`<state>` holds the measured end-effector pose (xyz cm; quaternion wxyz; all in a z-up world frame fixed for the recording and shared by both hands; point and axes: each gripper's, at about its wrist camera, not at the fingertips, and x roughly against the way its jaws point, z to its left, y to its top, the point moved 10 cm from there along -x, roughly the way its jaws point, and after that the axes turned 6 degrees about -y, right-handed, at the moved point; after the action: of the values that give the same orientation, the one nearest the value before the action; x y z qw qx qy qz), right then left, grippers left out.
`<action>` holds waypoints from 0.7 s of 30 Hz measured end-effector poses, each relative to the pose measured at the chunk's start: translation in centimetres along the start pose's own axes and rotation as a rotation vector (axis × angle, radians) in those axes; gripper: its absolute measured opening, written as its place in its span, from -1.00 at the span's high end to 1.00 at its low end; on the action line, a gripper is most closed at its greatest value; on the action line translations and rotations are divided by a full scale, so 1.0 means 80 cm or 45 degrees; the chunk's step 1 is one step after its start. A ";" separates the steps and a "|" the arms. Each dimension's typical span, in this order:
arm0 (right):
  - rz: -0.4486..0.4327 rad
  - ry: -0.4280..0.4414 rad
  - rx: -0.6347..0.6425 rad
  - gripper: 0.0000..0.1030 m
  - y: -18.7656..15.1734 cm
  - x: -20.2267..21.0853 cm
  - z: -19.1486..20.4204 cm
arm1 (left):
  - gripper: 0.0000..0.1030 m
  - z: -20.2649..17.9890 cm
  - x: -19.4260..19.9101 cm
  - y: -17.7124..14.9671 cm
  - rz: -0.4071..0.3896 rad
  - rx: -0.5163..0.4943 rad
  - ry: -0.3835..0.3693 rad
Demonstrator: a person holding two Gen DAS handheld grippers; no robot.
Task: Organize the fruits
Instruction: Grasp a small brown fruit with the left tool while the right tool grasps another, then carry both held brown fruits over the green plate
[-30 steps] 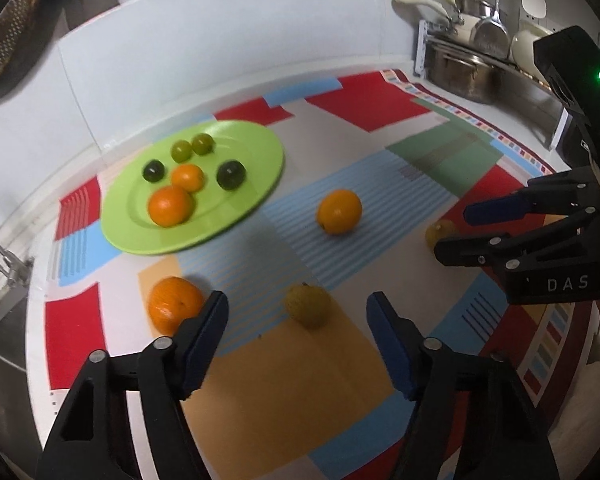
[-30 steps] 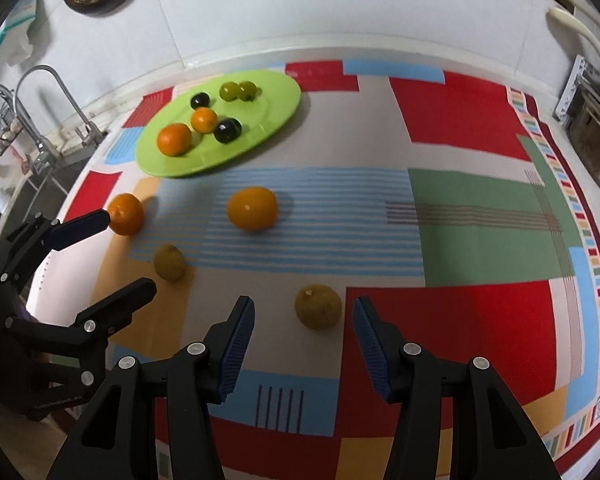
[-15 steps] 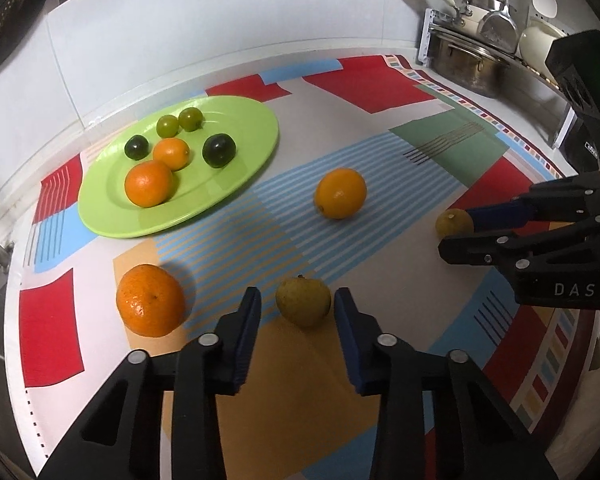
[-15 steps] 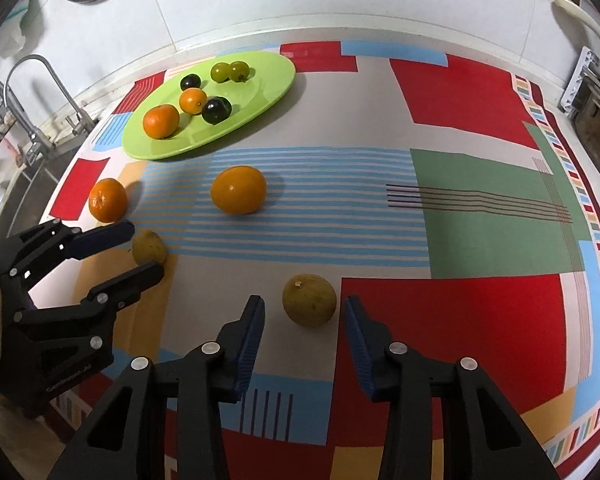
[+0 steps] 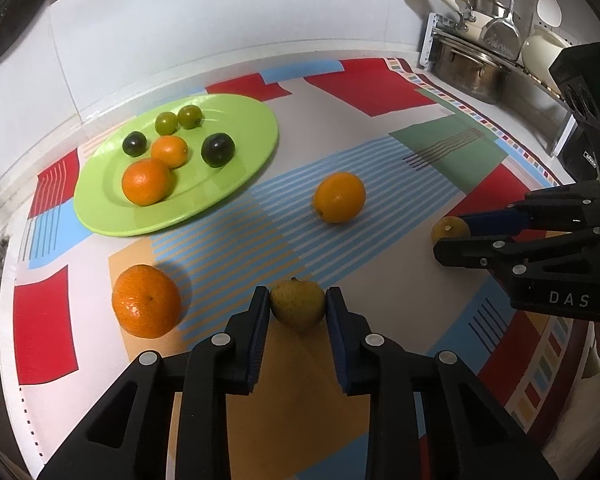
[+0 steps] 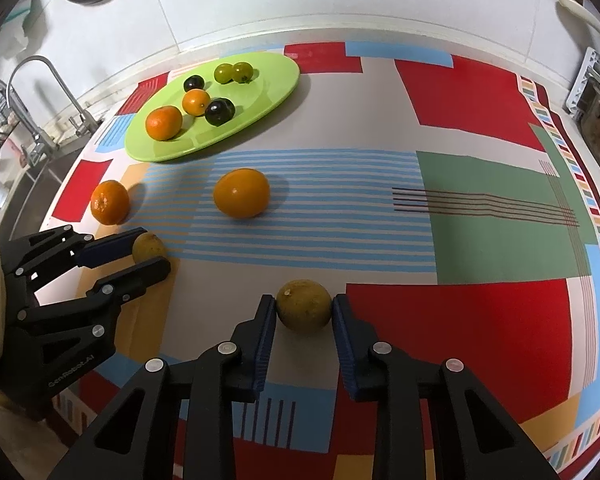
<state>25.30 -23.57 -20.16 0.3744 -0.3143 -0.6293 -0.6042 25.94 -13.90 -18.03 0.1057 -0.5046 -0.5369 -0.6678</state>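
Note:
My left gripper (image 5: pixel 297 300) is shut on a small yellow-brown fruit (image 5: pixel 297 307) that rests on the patterned mat. My right gripper (image 6: pixel 304 307) is shut on a second yellow-brown fruit (image 6: pixel 304 305), also on the mat. A green plate (image 5: pixel 244 160) at the back left holds two oranges, two dark plums and two green grapes. A loose tangerine (image 5: pixel 146 300) lies left of my left gripper. A loose orange (image 5: pixel 339 202) lies in the middle of the mat. The right gripper also shows in the left wrist view (image 5: pixel 444 236), the left one in the right wrist view (image 6: pixel 150 248).
A dish rack with pots and ladles (image 5: pixel 484 60) stands at the back right. A sink tap (image 6: pixel 32 96) stands off the mat's left edge. A white wall runs behind the plate.
Both grippers moved forward and closed: each pair of fingers went from wide open around its yellow-brown fruit to touching it on both sides.

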 end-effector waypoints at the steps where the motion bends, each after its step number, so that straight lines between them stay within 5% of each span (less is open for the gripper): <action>1: -0.004 0.002 0.003 0.42 0.001 0.001 0.001 | 0.44 0.000 0.002 0.001 -0.005 -0.001 0.004; 21: -0.189 0.039 0.076 0.42 0.040 0.053 0.033 | 0.44 0.018 0.068 0.029 -0.179 0.036 0.099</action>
<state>25.59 -20.98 -14.86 0.3473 -0.2462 -0.6628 -0.6161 25.78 -11.46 -12.42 0.0865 -0.4379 -0.5759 -0.6849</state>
